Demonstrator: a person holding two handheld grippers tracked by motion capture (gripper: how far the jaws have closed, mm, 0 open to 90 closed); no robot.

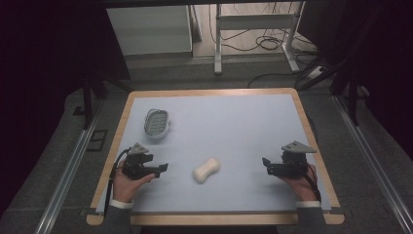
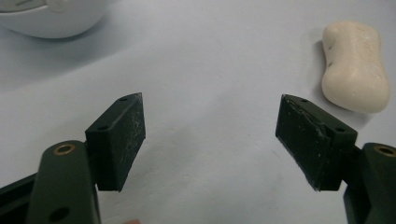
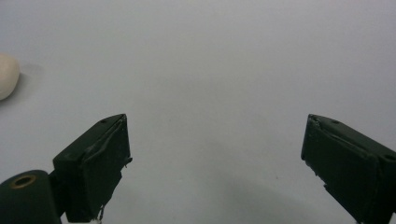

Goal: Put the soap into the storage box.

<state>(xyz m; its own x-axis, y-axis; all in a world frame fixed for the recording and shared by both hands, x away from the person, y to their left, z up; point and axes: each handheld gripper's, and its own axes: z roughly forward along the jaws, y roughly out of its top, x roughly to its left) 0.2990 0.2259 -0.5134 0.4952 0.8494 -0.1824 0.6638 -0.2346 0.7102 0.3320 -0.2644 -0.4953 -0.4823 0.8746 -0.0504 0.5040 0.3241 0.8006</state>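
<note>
A cream bar of soap (image 1: 206,169) lies on the pale blue table (image 1: 243,122), with the soap dish (image 1: 157,122) well behind and left of it, its contents hard to make out. The left gripper (image 1: 163,168) sits near the soap's left, jaws spread and empty; the right gripper (image 1: 265,162), farther to its right, gapes too.

A pale blue tabletop (image 1: 234,122) with a light wooden border carries two loose things. A cream bar of soap (image 1: 206,169) lies toward the near edge, a little left of the middle, turned at a slant. A small oval soap dish (image 1: 157,123), white-rimmed with a ribbed greenish inside, sits toward the far left corner, well apart from the soap. Beyond the far edge, on the grey floor (image 1: 253,68), stand the white legs of a metal frame (image 1: 217,44), with dark cables (image 1: 265,44) looped among them and a white cabinet (image 1: 148,29) to the left.
</note>
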